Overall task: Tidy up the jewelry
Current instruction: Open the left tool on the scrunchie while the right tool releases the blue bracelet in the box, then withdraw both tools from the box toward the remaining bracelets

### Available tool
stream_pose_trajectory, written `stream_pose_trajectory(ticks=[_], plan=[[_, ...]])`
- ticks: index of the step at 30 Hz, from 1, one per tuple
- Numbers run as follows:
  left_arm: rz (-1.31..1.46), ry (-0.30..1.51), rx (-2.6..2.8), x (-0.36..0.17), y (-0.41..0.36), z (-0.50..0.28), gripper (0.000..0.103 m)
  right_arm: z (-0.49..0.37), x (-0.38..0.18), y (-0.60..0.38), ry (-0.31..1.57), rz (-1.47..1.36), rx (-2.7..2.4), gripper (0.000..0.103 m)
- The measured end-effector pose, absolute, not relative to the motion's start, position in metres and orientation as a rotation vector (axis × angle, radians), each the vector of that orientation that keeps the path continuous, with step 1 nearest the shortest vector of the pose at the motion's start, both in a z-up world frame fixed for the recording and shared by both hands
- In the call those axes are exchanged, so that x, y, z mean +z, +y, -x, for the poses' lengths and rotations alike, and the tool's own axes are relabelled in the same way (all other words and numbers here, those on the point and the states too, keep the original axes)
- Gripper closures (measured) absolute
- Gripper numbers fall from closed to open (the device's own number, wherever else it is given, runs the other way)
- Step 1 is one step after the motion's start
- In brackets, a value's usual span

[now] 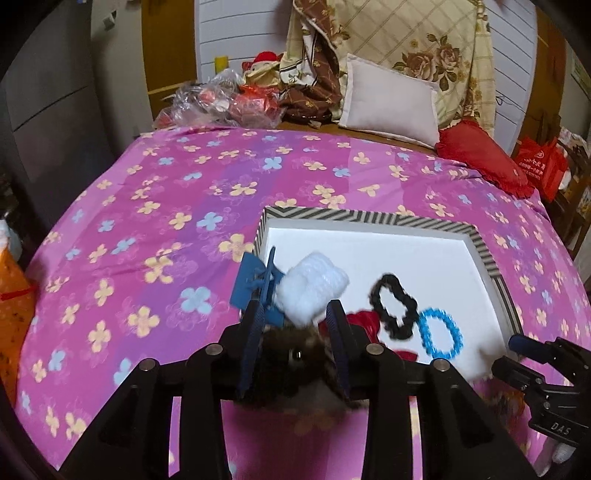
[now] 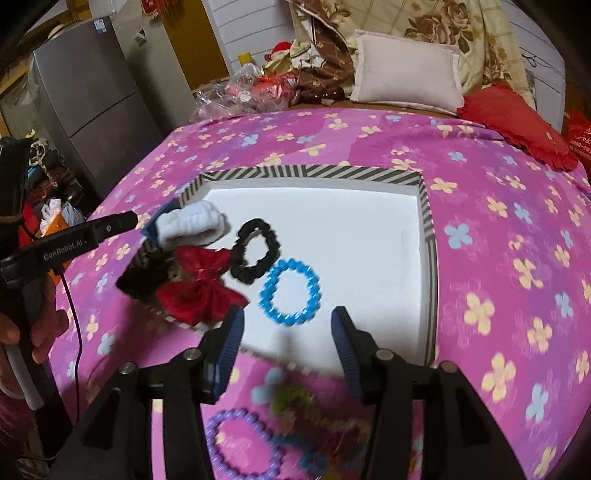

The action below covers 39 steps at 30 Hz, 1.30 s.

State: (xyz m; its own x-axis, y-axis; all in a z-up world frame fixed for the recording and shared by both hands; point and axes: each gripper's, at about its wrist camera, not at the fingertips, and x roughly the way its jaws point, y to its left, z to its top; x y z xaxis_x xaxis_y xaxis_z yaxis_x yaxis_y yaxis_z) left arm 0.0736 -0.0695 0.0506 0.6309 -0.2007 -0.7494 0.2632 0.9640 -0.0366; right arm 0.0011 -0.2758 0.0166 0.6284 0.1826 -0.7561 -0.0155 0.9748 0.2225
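A: We log the striped tray [image 2: 428,221] on the bed [image 2: 498,258]: black scrunchie [image 2: 255,251], blue bead bracelet [image 2: 290,297], red bow [image 2: 199,284] inside.

B: Our left gripper [image 1: 295,314] fingers clamp a white scrunchie [image 1: 312,290] over the tray's near corner. Right gripper [image 2: 286,332] fingers wide, holding nothing; purple bracelet [image 2: 240,446] outside on the bed.

A bed [image 2: 480,229] carries everything, spread with a pink-purple cover printed with cream and blue flowers. On the cover lies a shallow tray [image 2: 428,221] with a striped rim and white floor. Just beside its near edge, directly on the cover, lie a purple beaded ring [image 2: 240,446] and some blurred, colourful pieces. At the far end — a white pillow [image 2: 406,74], a red cushion [image 2: 517,125], crumpled plastic bags [image 2: 236,92] and folded floral quilts [image 2: 443,22].
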Motion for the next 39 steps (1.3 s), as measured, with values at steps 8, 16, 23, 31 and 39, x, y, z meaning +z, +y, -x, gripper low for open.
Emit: stream_pose_trajectory(ticks=[8,16,23,31,39], plan=[[-0.096,0.835,-0.267,0.051,-0.067,-0.026,0.065,0.043,0.026,-0.251,0.849,-0.158,0.116,0.045],[-0.098,0.796,-0.255,0.053,-0.064,0.015,0.065,0.079,0.032,-0.242,0.812,-0.157,0.108,0.041],[-0.109,0.785,-0.263,0.05,-0.069,0.044,0.065,0.099,0.031,-0.238,0.798,-0.161,0.1,0.038],[-0.11,0.79,-0.264,0.045,-0.073,0.067,0.065,0.117,0.032,-0.237,0.792,-0.16,0.086,0.036],[-0.116,0.792,-0.263,0.043,-0.074,0.081,0.065,0.13,0.036,-0.238,0.777,-0.152,0.078,0.035]])
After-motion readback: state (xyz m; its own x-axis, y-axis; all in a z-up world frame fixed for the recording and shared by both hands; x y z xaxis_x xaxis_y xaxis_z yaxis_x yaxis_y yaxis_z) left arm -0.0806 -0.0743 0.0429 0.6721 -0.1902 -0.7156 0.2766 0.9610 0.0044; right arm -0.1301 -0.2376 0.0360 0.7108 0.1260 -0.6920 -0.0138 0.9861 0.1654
